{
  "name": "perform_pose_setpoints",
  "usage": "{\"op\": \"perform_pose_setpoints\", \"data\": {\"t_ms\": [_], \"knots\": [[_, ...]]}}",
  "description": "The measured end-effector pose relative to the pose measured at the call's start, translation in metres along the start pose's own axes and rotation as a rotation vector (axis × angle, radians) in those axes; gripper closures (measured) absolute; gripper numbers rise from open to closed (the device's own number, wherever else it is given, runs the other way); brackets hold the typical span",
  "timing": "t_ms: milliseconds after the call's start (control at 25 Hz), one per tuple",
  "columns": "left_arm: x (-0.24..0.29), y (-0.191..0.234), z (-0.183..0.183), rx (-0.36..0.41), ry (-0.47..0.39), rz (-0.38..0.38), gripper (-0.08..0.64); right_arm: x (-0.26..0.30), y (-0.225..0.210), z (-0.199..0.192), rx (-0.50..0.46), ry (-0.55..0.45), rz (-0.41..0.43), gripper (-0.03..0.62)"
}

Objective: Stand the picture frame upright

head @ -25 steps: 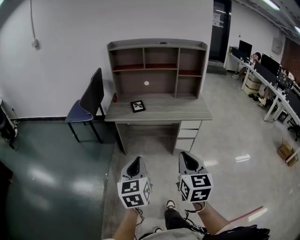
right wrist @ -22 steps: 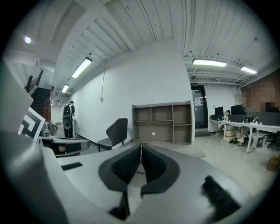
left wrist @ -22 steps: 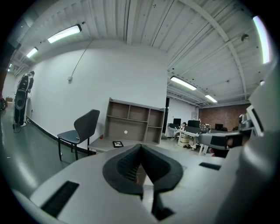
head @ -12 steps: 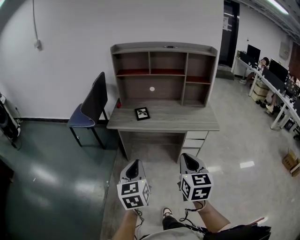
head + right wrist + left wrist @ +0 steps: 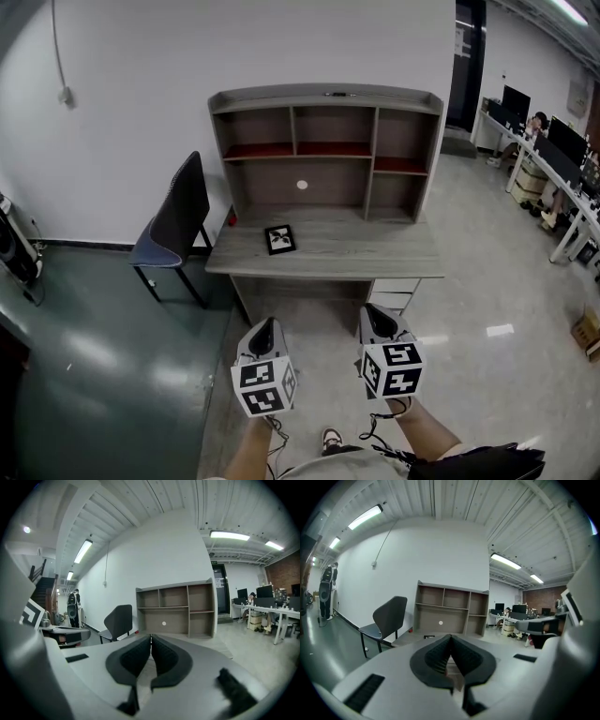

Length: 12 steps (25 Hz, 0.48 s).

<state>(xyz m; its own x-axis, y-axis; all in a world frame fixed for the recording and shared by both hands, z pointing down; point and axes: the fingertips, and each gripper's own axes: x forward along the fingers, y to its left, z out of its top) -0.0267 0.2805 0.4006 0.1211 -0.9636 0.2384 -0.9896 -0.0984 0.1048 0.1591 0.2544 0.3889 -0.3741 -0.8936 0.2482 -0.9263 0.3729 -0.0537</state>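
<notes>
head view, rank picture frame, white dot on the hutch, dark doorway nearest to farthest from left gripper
1. picture frame, flat on the desk, ahead of the left gripper
2. white dot, on the hutch back panel
3. dark doorway, far back right

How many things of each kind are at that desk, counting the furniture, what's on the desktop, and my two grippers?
Grey wooden desk with shelf hutch: 1
Dark chair with blue seat: 1
Black picture frame, lying flat: 1
Small red object beside the hutch: 1
Handheld grippers: 2, left gripper and right gripper
Total: 6
</notes>
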Motion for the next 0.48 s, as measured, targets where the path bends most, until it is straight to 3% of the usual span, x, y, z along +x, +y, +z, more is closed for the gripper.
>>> {"op": "perform_pose_setpoints", "data": {"t_ms": [240,480], "knots": [[0.044,-0.002,0.008,-0.018,0.007,0.023,0.554,0.039,-0.030,0.009,0.006,0.002,0.015,0.560],[0.085,-0.006,0.020,0.015,0.003,0.038,0.554,0.076,-0.049,0.013,0.028,0.012,0.044,0.560]]}}
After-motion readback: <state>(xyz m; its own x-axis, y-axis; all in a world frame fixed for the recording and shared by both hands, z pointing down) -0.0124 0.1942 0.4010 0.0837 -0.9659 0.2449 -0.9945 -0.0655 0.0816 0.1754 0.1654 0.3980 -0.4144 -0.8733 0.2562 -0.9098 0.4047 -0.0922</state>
